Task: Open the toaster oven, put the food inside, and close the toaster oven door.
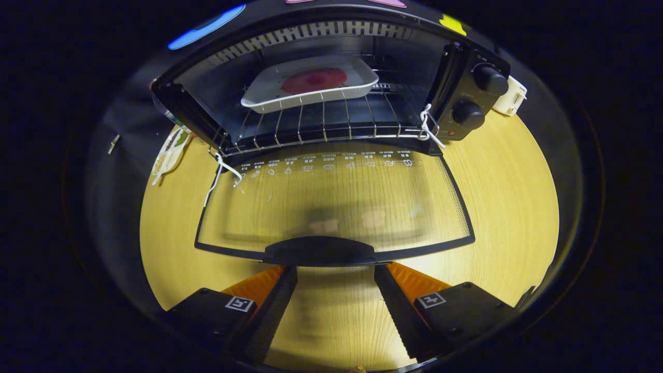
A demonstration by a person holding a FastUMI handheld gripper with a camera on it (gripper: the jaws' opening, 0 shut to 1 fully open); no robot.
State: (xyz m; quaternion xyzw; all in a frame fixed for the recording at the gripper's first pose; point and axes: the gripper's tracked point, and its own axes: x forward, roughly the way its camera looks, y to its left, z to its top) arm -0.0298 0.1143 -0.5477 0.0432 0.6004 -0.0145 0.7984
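The toaster oven [331, 77] is seen standing on the far part of a light wooden counter [507, 207], its cavity open. Its body is black, with a row of vent slots along the top of the opening. The glass door [334, 207] is folded down flat toward the near side, and the wood grain of the counter is seen through it; a row of small white symbols is printed along its far edge. A dark handle [319, 251] is fixed at the middle of the door's near edge. One wire rack [321, 124] is seen inside, and on it one shallow white tray [310, 83] is set, carrying one round, reddish piece of food [314, 80]. Two black knobs [479, 96] are counted on the right-hand panel, one above the other. One white object [510, 96] is seen just right of the oven, and one patterned item [170, 151] lies at its left.

The gripper [335, 282] is held just near of the door handle. Its two fingers [277, 295] are spread wide apart, nothing is gripped between them, and only bare counter is seen in the gap. Whether the tips touch the handle cannot be told.
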